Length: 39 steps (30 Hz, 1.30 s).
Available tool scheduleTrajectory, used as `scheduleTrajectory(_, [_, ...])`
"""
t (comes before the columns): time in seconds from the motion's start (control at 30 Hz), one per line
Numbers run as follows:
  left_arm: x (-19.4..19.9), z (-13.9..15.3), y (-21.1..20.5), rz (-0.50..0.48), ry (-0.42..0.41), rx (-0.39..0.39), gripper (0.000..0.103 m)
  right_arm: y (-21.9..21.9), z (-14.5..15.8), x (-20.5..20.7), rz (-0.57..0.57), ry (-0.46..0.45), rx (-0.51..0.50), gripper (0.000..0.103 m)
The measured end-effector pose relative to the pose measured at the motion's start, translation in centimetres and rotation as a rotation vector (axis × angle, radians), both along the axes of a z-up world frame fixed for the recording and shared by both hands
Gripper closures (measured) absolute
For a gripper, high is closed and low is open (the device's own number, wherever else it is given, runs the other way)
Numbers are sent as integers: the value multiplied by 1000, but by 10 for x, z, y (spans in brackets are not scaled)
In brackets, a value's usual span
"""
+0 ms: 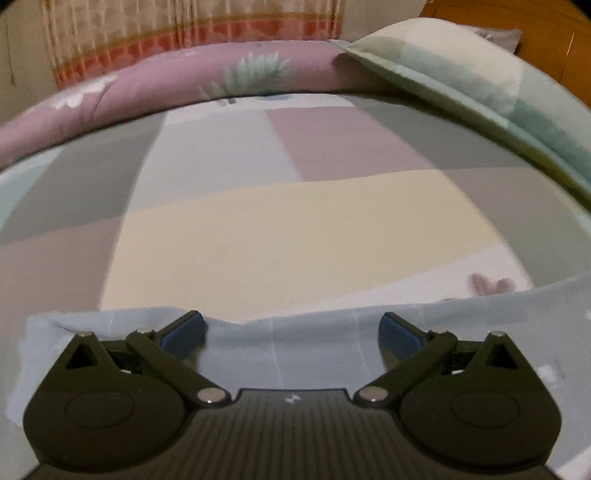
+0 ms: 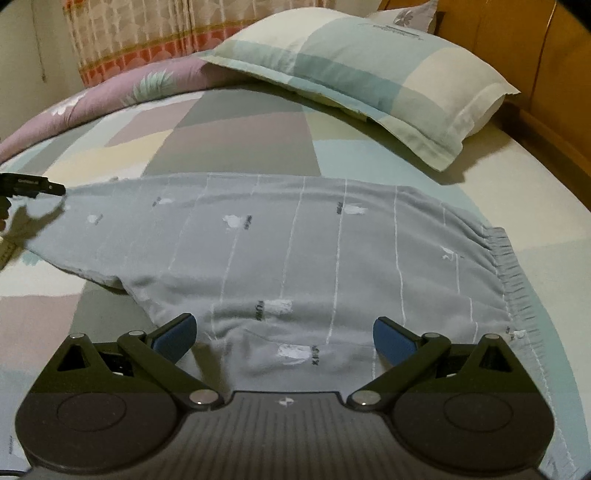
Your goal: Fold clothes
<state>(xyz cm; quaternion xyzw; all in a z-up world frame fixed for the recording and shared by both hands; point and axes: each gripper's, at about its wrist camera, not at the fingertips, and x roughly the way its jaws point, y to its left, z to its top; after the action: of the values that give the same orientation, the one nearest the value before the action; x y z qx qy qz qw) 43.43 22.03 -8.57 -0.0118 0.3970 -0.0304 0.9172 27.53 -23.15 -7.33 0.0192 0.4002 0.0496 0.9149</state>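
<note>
Bedroom scene: soft patchwork bedsheet (image 2: 240,144) in muted grey, mauve, cream and mint blocks, smooth and flat. Far left, a plump mauve quilt roll (image 2: 110,96) with a leaf print; behind it a pleated curtain (image 2: 147,33) banded in orange. Far right, a puffy pillow (image 2: 369,70) in the same pastel checks, flanged edge, resting partly on the quilt roll, against a glossy wooden headboard (image 2: 554,92).

Centre of the bed: pale grey-blue pants (image 2: 314,258), fleecy and matte, thin white stripes plus small white patches with dark lettering. Lying flat, long axis running left to right across the bed; gathered, ribbed elastic waistband (image 2: 506,266) pointing right, leg narrowing away to the left, crotch curve dipping near left.

Right gripper (image 2: 282,332) hovering over the near edge of the pants, blue-padded fingers (image 2: 173,336) spread wide, cloth showing between them, nothing pinched. Left gripper (image 1: 291,328) out at the leg end, also spread wide over the hem edge (image 1: 240,321), blue pads (image 1: 400,336) apart with fabric beneath, not clamped. From the right wrist view, black tip of the left gripper just touching or just beside the far-left hem; cannot tell which.
</note>
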Motion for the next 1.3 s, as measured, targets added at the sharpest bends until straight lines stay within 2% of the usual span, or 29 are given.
scheduleTrajectory(0.13, [-12,4,-43,-137,5,-106,2,6,3,-1,11,-19,-15,0])
scheduleTrajectory(0.2, [-12,-3,-64,-214,31,-113,1,8,4,-1,16,-17,-17,0])
scheduleTrajectory(0.27, [-10,-12,-74,-200,47,-27,1,8,4,-1,20,-16,-20,0])
scheduleTrajectory(0.33, [-8,-16,-69,-153,27,28,1,5,5,-3,19,-18,-36,0])
scheduleTrajectory(0.43, [-5,-8,-58,-43,46,14,2,-8,7,-3,-4,-25,-50,0])
scheduleTrajectory(0.53, [-25,7,-73,-159,33,-41,2,-28,10,11,-27,-26,-27,0])
scheduleTrajectory(0.63, [-37,13,-104,-267,25,2,2,-49,14,41,-52,-16,6,0])
scheduleTrajectory(0.7, [-35,11,-123,-297,34,17,1,-53,16,77,-76,4,-15,0])
scheduleTrajectory(0.8, [-23,-2,-142,-277,70,41,2,-47,5,127,-132,84,-11,0])
scheduleTrajectory(0.9, [-17,-9,-146,-243,71,40,1,-28,-17,161,-128,159,-65,0])
scheduleTrajectory(0.97, [-11,-11,-146,-217,69,35,1,-19,-27,174,-113,126,-113,0])
scheduleTrajectory(1.1, [8,-10,-147,-168,77,33,1,-26,-28,202,-134,96,-79,0])
scheduleTrajectory(1.17, [5,-3,-152,-163,87,31,1,-32,-24,203,-134,106,-66,0])
scheduleTrajectory(1.23, [-7,7,-159,-178,73,22,2,-37,-10,180,-120,93,-41,0])
scheduleTrajectory(1.3, [-26,19,-171,-247,45,3,1,-40,2,152,-74,80,-10,0])
